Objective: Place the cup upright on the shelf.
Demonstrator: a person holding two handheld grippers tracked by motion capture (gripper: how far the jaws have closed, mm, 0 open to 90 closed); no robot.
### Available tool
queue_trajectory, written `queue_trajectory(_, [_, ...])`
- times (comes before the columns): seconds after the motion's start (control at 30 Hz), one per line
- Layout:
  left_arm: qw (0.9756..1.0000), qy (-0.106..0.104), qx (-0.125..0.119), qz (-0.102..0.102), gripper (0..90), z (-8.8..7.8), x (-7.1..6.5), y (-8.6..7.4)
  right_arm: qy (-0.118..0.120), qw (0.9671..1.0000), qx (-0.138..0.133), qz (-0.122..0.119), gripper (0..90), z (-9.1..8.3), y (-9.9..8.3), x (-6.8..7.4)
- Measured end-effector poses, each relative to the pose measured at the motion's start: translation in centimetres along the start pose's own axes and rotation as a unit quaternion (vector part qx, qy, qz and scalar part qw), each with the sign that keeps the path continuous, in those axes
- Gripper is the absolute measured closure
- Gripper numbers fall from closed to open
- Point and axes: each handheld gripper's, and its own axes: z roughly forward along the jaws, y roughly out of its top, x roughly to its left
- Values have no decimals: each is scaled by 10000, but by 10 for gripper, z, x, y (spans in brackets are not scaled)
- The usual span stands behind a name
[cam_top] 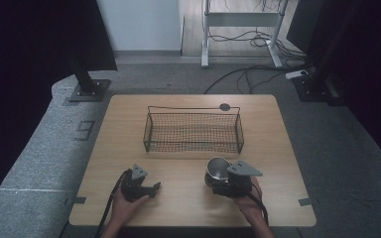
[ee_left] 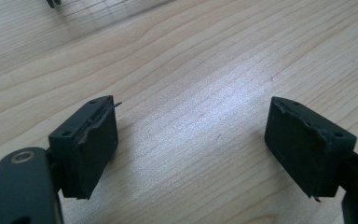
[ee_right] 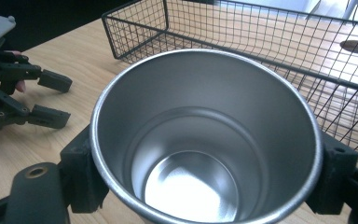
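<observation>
**One steel cup gripped, basket waiting at twelve o'clock**

One steel cup sits between the jaws of the right hand-held gripper, pinched across its body just below the rim. The right gripper view looks straight down into its empty, polished inside, with a black pad pressed against each flank. From the high view the cup stands at about five o'clock on the bench, upright or nearly so, near the front wall of the wire basket. Whether its base rests on the wood or is already a little off it, I cannot tell.

The left hand-held gripper lies at about seven o'clock, well apart from the cup, its jaws spread wide over bare wood with nothing between them. Its own view shows the two pads far apart above the grain.

Judging by the layout, the step in hand is the grasp and carry: the cup is secured and the basket, empty as far as can be seen, lies toward twelve o'clock. The next move calls for lifting high enough that the cup's base clears the front rim, travelling forward, then lowering onto the mesh floor before the jaws let go. A smooth metal wall may slip, so the pinch should stay firm and the cup level.
</observation>
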Motion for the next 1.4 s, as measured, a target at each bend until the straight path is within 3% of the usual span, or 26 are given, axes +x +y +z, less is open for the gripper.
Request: queue_trajectory(1.4, [10000,2,-1,4,173,0,0,0,88,9998,-147,-32,182,14,48,-10])
